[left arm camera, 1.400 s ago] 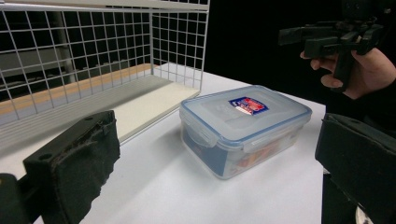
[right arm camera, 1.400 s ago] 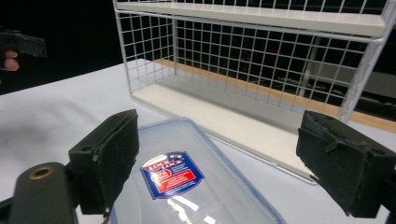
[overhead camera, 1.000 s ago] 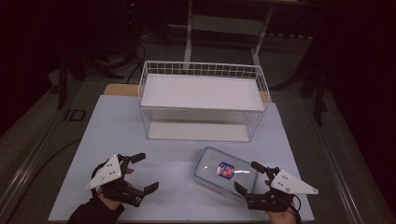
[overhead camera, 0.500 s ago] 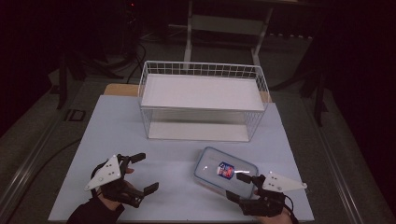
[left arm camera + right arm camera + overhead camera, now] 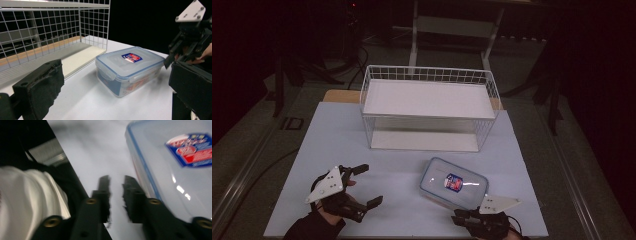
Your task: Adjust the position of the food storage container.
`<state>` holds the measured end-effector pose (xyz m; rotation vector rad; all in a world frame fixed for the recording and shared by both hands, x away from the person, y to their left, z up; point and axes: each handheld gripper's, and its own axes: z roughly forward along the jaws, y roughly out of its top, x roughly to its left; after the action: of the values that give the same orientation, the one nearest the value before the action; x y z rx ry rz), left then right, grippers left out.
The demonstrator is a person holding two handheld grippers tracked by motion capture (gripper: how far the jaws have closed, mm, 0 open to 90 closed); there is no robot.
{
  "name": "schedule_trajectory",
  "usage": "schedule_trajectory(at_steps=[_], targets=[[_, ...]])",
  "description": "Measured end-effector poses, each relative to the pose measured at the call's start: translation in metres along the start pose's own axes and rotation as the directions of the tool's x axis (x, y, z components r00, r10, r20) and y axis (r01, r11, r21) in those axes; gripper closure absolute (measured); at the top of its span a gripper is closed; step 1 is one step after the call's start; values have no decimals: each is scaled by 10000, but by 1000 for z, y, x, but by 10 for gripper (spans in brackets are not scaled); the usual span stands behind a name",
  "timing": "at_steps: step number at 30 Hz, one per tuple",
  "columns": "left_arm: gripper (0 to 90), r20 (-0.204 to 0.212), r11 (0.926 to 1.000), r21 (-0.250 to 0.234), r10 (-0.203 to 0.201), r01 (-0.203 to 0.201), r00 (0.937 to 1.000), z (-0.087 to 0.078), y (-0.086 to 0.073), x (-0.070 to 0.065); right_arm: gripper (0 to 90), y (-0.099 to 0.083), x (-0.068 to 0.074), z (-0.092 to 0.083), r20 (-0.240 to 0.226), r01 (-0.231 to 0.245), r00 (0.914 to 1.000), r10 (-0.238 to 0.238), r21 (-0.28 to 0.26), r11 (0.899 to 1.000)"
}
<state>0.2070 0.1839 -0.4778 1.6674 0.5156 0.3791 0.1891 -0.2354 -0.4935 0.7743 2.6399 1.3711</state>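
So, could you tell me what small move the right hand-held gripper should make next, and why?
Probably reopen and shift toward the container. The right hand-held gripper has just been closing, and its jaws stand nearly together with nothing between them, beside the container's near edge rather than around it. The wire basket stands open beyond, so a grip on the container seems the likely aim.

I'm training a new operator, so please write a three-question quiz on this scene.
1. True or false: the plastic container lies inside the wire basket.
2. Which gripper has its fingers spread wide: left or right?
3. What lies between the right gripper's fingers?

Key:
1. False; it sits on the table in front of the basket.
2. The left gripper.
3. Nothing; the right gripper, jaws just closing, sits beside the container's edge.
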Motion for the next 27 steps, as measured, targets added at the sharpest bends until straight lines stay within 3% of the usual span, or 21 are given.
schedule_trajectory(at_steps=[2,5,11,12,27], targets=[[0,-7,10000,5,-3,3,10000,0,0,0,885,-2,-1,3,-51,2,10000,0,338,9994],[0,-16,10000,-7,16,-16,10000,0,0,0,898,-3,-2,6,-77,-24,10000,28,598,9982],[0,-7,10000,26,56,-56,10000,0,0,-1,899,-7,-2,6,315,80,9994,-112,1018,9948],[0,7,10000,-4,72,-72,10000,0,1,-1,899,-10,-6,4,657,16,9978,-95,1190,9929],[0,10,10000,17,68,-68,10000,0,1,-1,900,-14,-19,-2,1259,-365,9918,215,1179,9924]])
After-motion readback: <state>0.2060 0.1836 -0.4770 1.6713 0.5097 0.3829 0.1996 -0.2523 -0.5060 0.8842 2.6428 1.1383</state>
